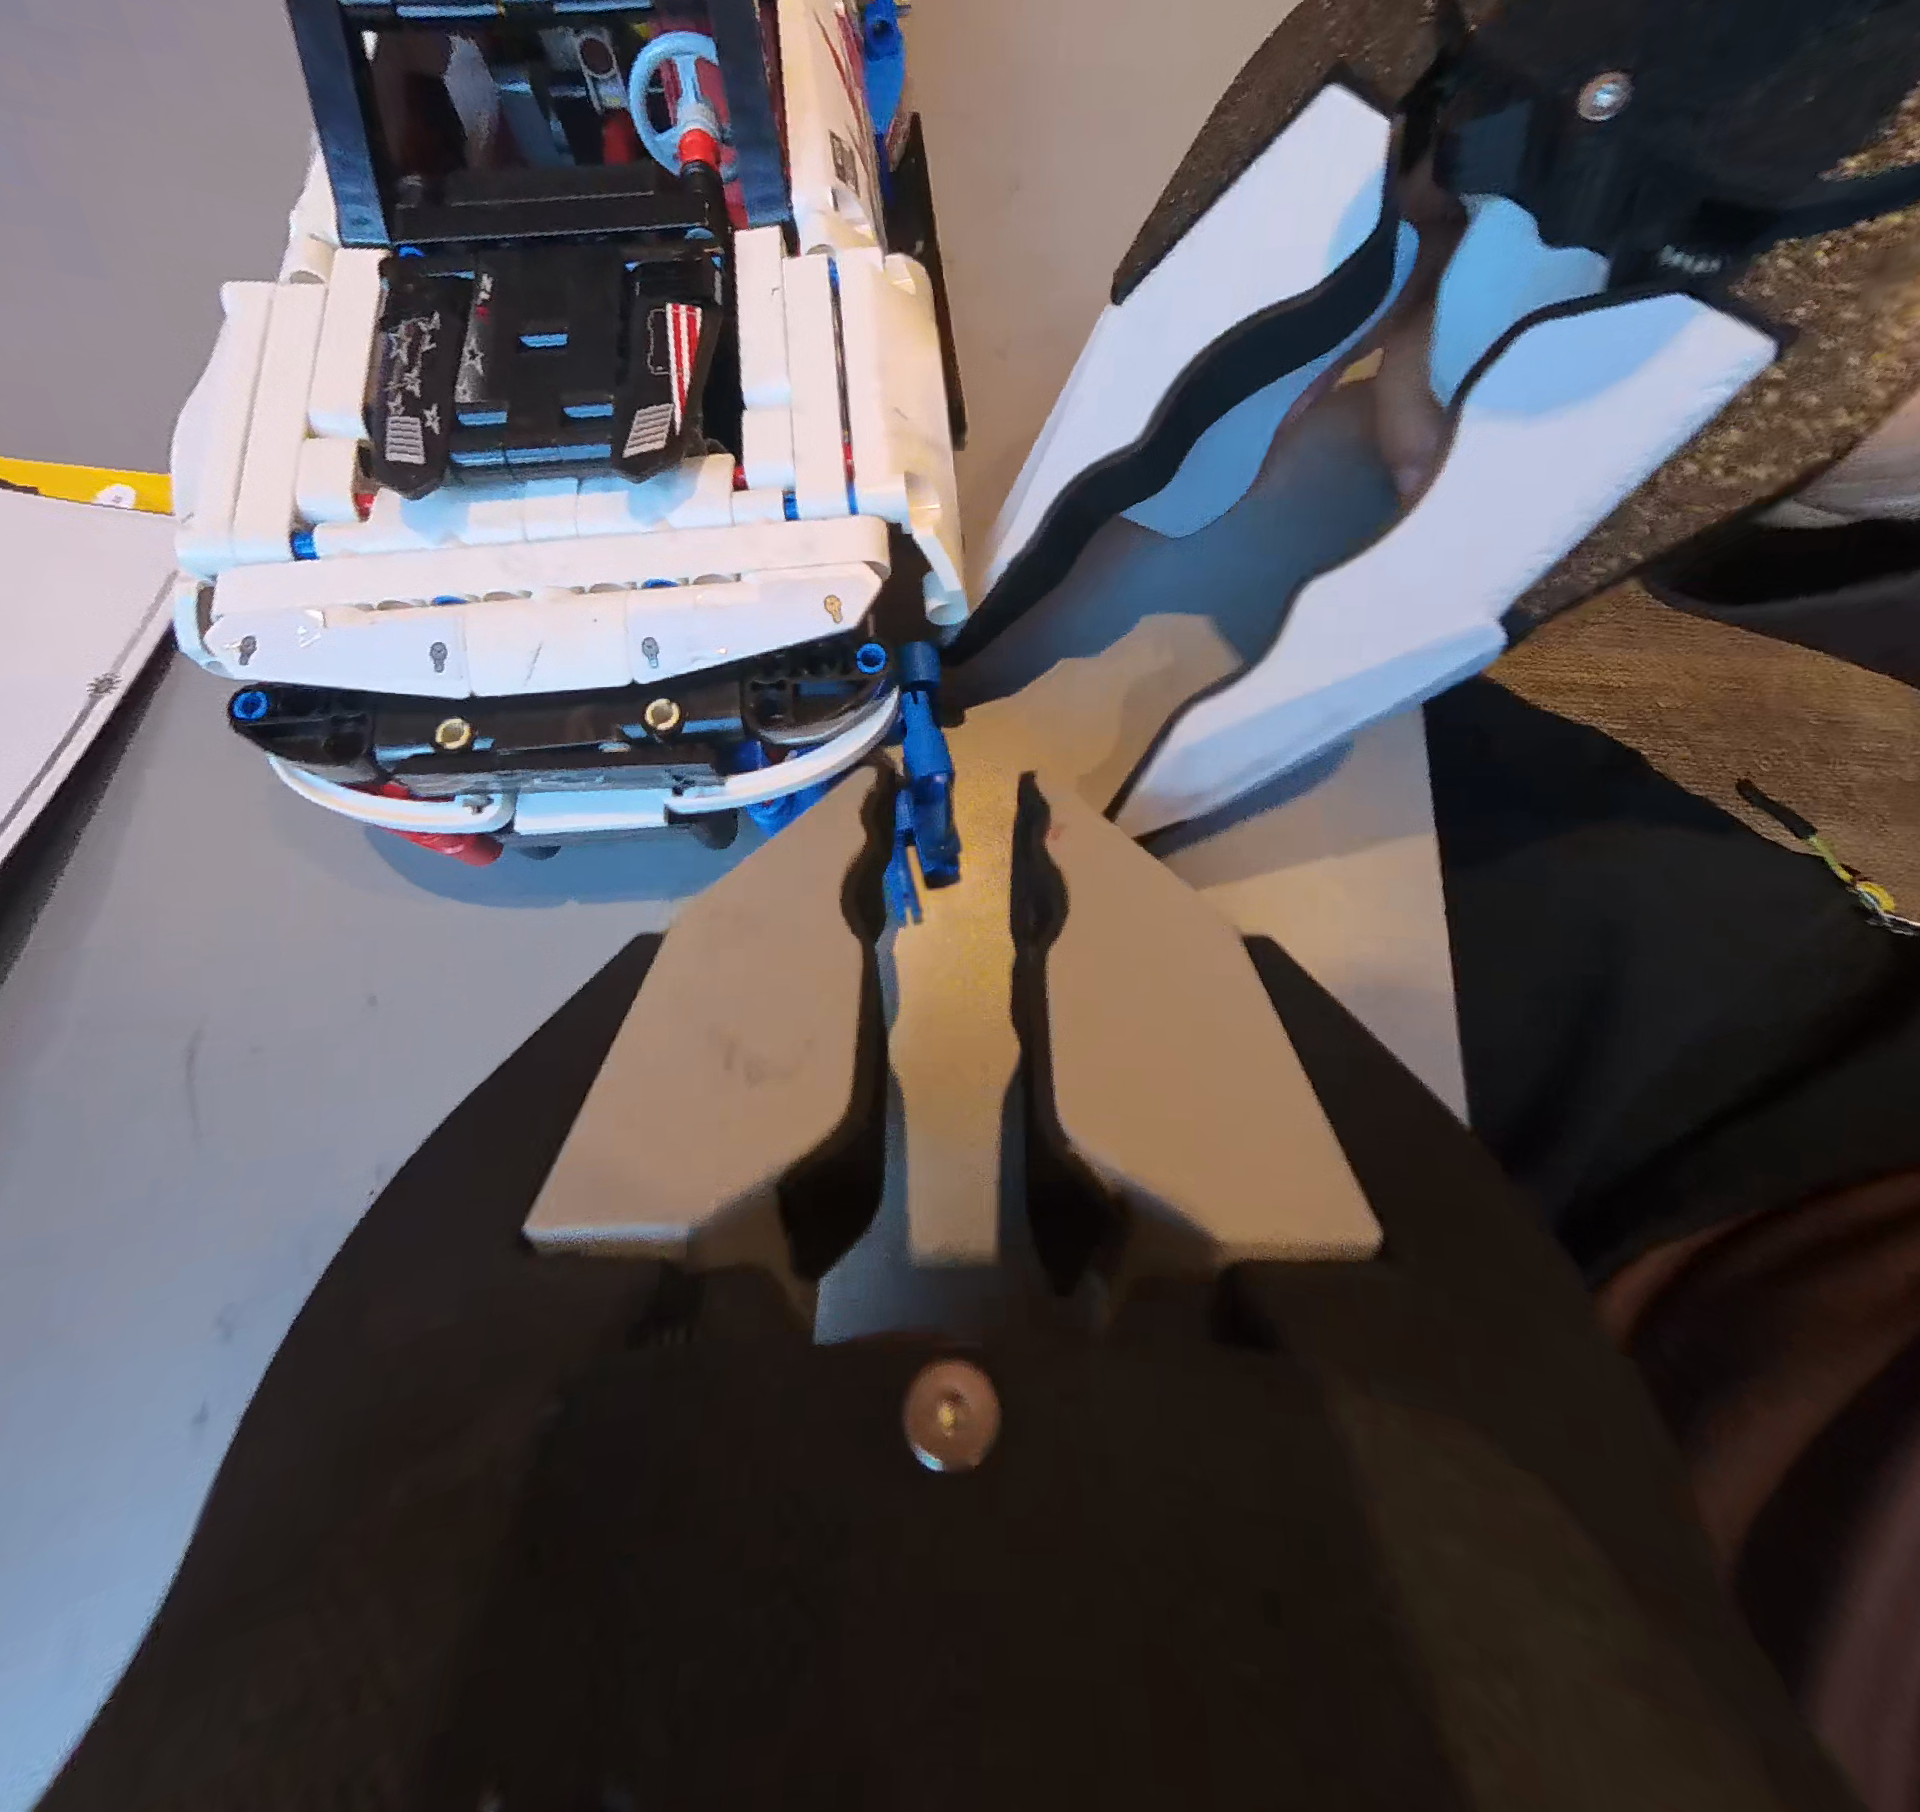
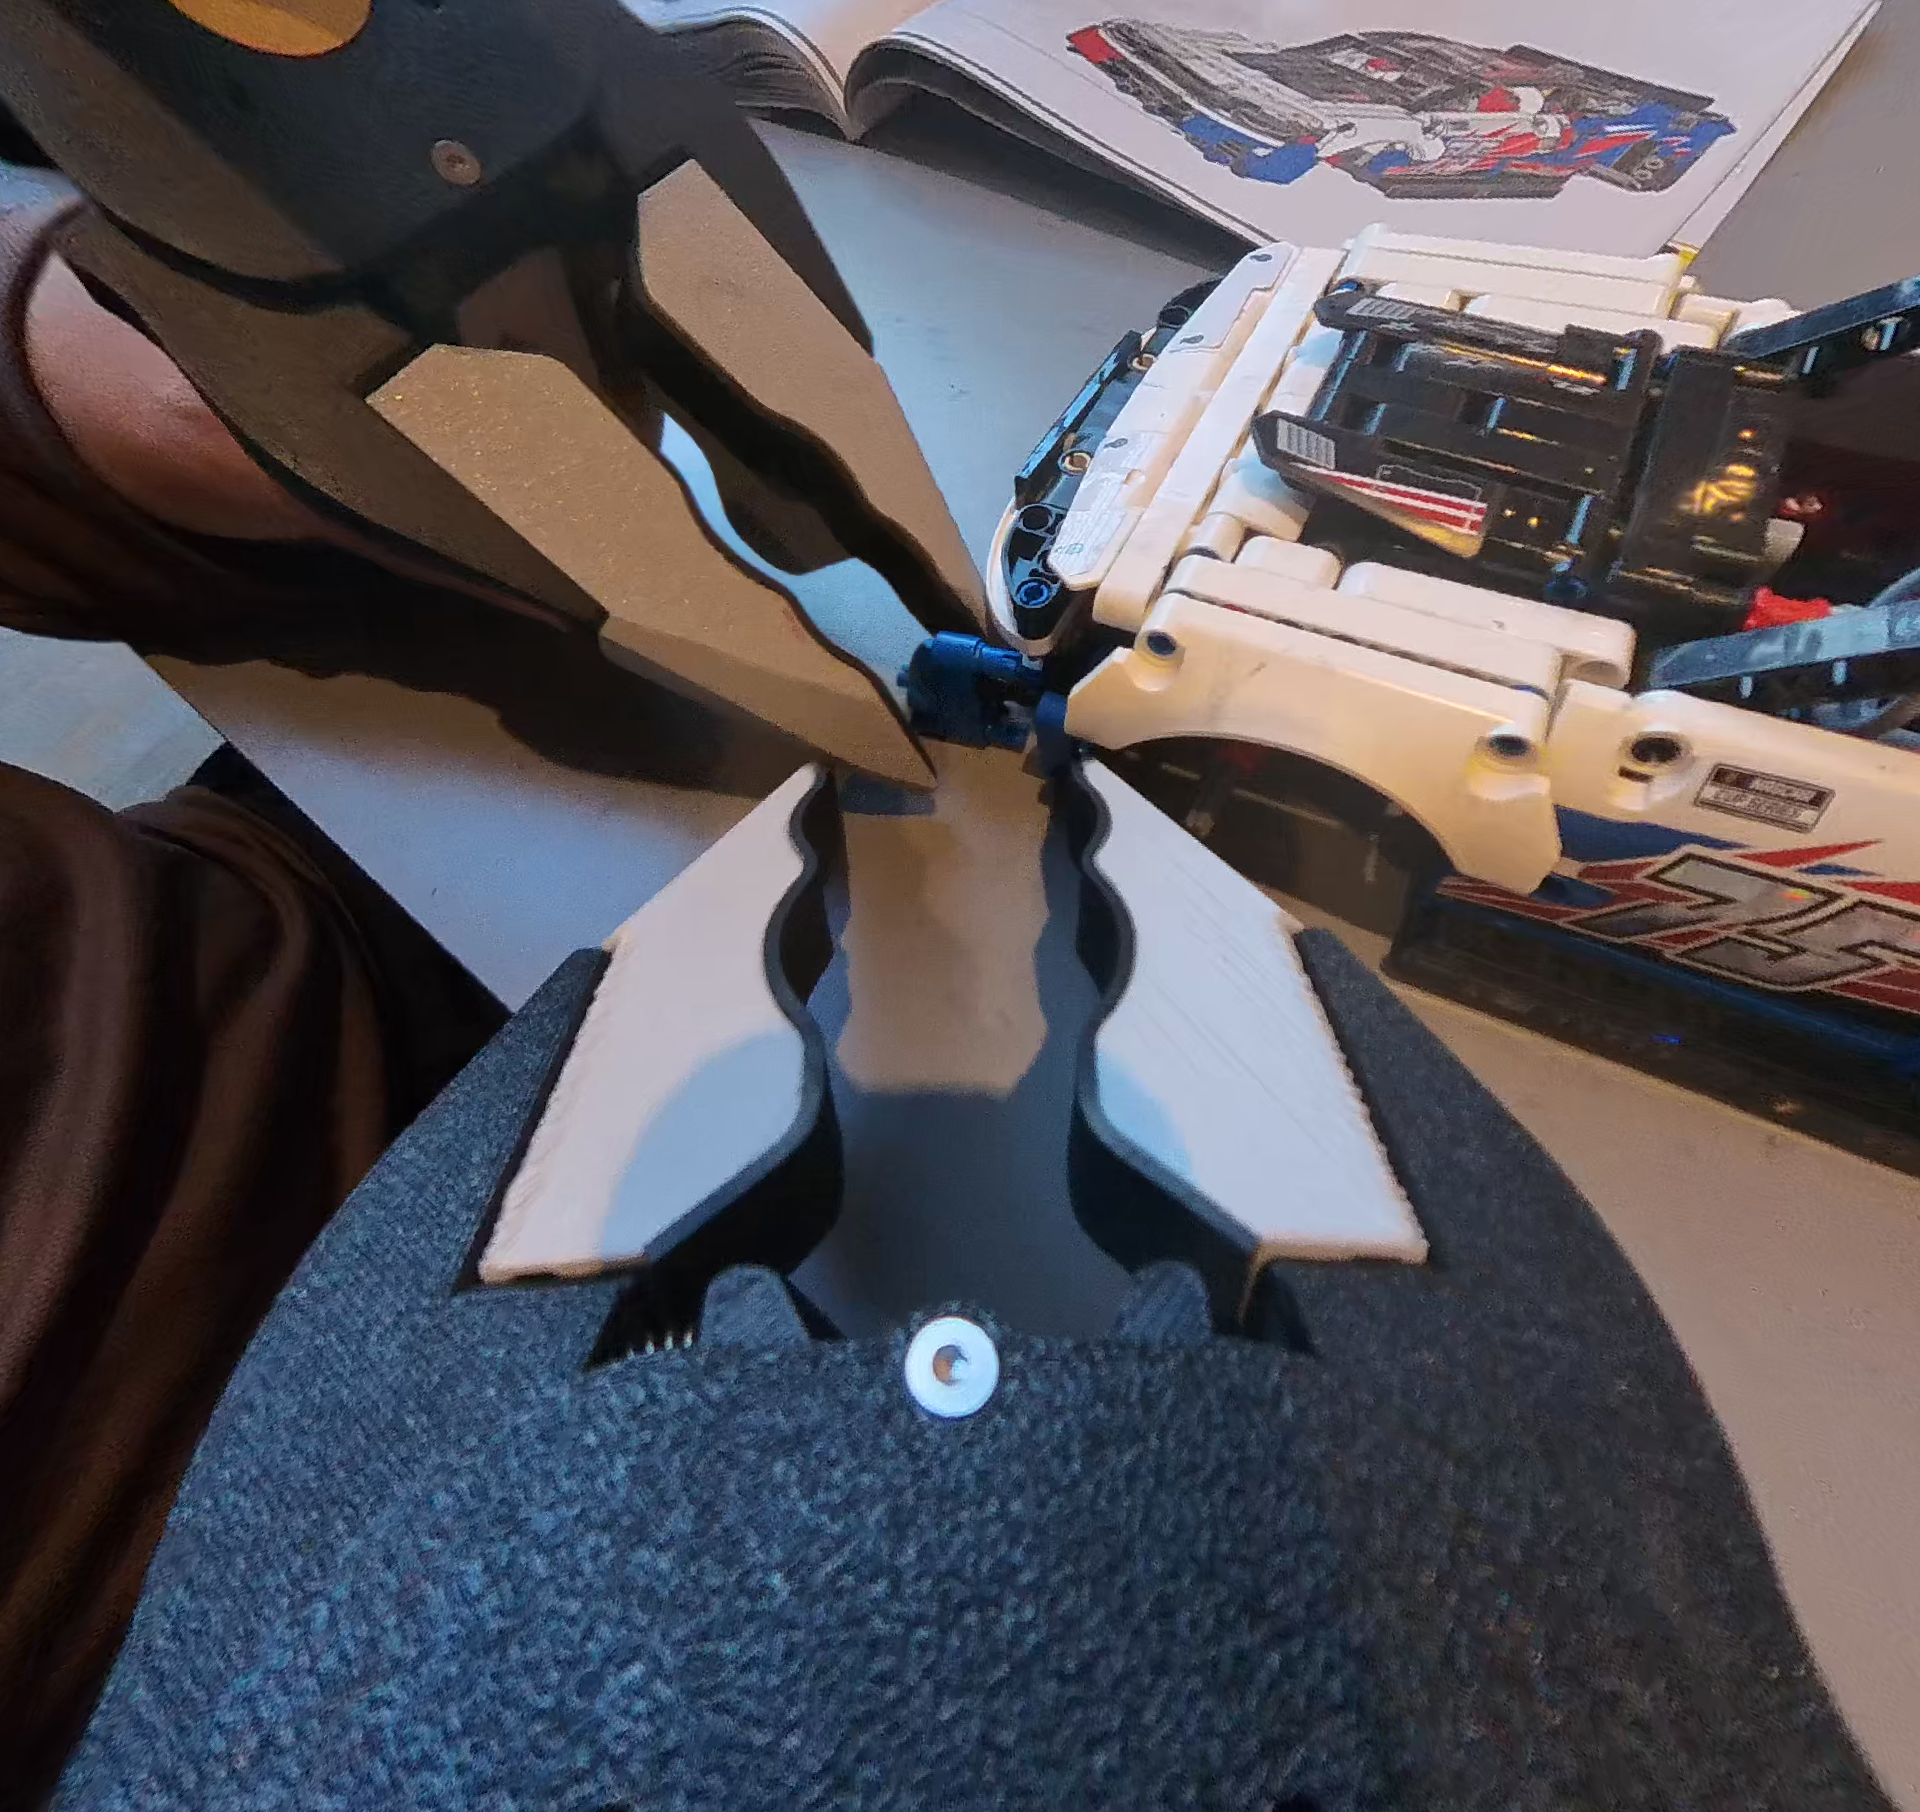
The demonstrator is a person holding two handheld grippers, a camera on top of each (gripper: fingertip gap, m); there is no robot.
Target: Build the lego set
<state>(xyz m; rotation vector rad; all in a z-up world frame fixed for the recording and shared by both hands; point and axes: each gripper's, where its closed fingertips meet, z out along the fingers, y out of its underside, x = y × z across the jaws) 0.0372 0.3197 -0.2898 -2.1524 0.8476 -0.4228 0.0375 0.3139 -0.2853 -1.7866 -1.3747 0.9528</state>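
Observation:
A white, black and blue lego car (image 1: pixel 540 536) stands on the grey table with its front end toward me; it also shows in the right wrist view (image 2: pixel 1351 661). A small blue piece (image 1: pixel 928 786) sticks out at its front corner (image 2: pixel 966 697). My left gripper (image 1: pixel 956 801), with grey fingers, is narrowly open around this piece, which lies against one finger with a gap to the other. My right gripper (image 2: pixel 945 775), with white fingers, is open and empty just below the piece, one fingertip by the car's wheel arch. It also shows in the left wrist view (image 1: pixel 1049 718).
An open instruction booklet (image 2: pixel 1351 48) lies behind the car, and its edge shows in the left wrist view (image 1: pixel 62 619). A person's dark sleeve (image 2: pixel 156 983) is at the left. Bare table (image 1: pixel 260 1035) lies in front of the car. Only a small space, under 4 cm, lies between the two pairs of fingers.

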